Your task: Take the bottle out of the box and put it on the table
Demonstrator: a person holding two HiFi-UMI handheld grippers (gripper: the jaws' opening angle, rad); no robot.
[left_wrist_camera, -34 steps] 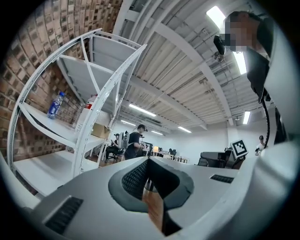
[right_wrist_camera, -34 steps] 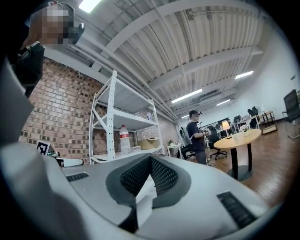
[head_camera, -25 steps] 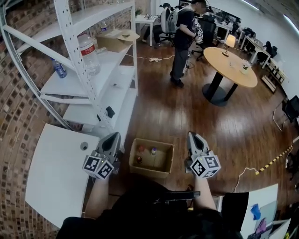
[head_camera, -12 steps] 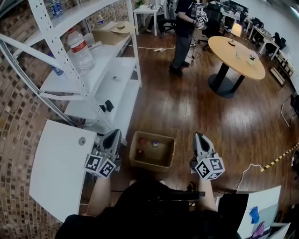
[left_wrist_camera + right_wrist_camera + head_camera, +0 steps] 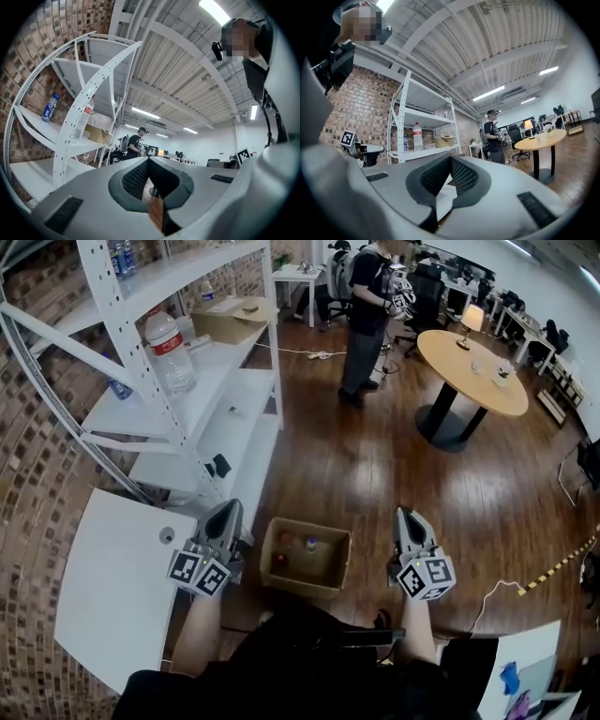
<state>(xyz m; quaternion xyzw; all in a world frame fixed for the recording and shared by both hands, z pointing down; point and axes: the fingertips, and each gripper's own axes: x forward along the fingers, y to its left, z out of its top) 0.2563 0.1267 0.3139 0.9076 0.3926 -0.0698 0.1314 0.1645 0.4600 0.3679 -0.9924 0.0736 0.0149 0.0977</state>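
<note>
A black top (image 5: 309,664) is worn, and the forearms are left uncovered by sleeves. The left claw (image 5: 227,508) and the right claw (image 5: 409,513) are both formed as light grey, wedge-shaped shells that taper toward their tips. Each is backed by a cube printed with black-and-white square markers: the left marker cube (image 5: 198,574) and the right marker cube (image 5: 427,577). In the two gripper views the pads (image 5: 136,178) are seen to be dark, with a fine dotted mesh, and are framed by a rounded dark grey collar. Dark ribbed slots (image 5: 532,204) are set into the pale shells. A small black head camera (image 5: 217,50) is worn.
</note>
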